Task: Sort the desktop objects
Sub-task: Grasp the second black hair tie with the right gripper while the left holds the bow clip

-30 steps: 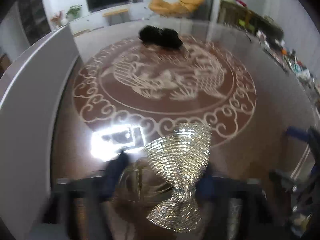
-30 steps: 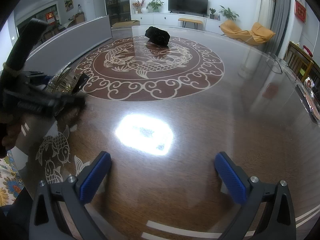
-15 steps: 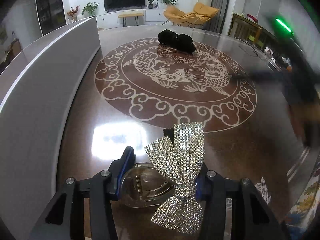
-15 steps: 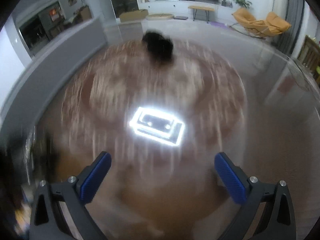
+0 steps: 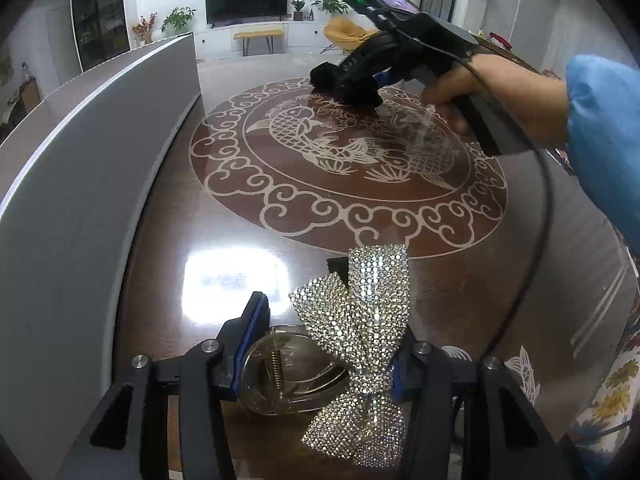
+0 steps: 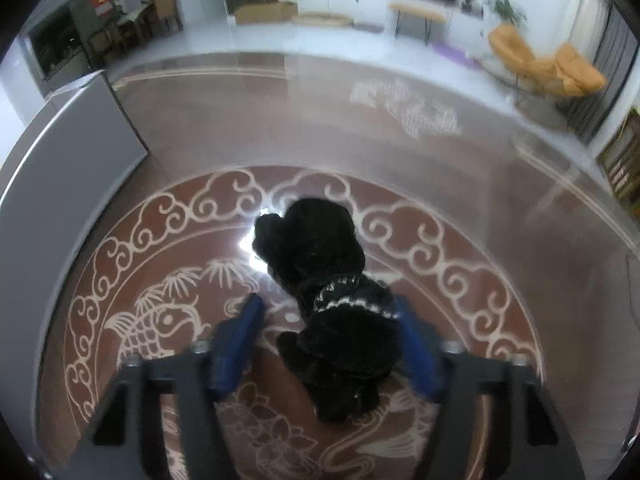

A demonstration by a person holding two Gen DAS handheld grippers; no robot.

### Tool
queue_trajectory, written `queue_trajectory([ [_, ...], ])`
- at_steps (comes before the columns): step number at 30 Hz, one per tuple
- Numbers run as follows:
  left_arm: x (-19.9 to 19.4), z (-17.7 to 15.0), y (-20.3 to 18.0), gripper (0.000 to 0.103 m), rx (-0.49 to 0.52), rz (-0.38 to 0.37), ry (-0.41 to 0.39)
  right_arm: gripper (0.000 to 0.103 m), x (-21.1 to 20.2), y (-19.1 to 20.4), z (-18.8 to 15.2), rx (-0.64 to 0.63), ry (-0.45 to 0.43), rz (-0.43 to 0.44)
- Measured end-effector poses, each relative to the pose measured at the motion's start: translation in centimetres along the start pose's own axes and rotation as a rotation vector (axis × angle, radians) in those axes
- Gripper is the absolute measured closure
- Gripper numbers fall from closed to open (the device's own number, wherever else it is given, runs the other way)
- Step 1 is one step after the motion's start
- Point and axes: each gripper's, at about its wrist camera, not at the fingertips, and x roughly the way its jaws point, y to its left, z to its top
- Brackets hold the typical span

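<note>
The left gripper [image 5: 324, 344] is holding a rhinestone bow hair clip [image 5: 360, 320] low over the glossy counter [image 5: 168, 240], its blue fingers [image 5: 250, 332] pressing in on the metal clip body while the sparkling bow is fanning out ahead and below; gripping the rigid clip and not the floppy bow is probably what is keeping the piece steady. A grey partition [image 5: 80, 152] is running along the left edge of the counter. Farther off, over the carved fish medallion [image 6: 160, 320], the right gripper [image 6: 332, 344] is reaching down around a black fluffy hair tie [image 6: 328, 304] with a pale beaded band. Its fingers [image 6: 240, 332] are standing apart on either side of the soft bundle, seemingly touching or close to it on the right and with a gap on the left, so nothing is being squeezed yet. Straddling the narrow banded waist looks like a sensible way to catch such a soft, shapeless thing. The likely next step is closing there, then lifting it to where like items belong.
</note>
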Motion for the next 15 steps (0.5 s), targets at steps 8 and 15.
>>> queue_trajectory([
  [8, -0.1, -0.2, -0.2, 0.053, -0.043, 0.024, -0.008, 0.065, -5.6, -1.0, -11.1, 0.02, -0.063, 0.011],
  [15, 0.3, 0.2, -2.1, 0.053, -0.072, 0.012, -0.012, 0.064, -13.3, -2.3, -26.2, 0.16, -0.161, -0.079],
])
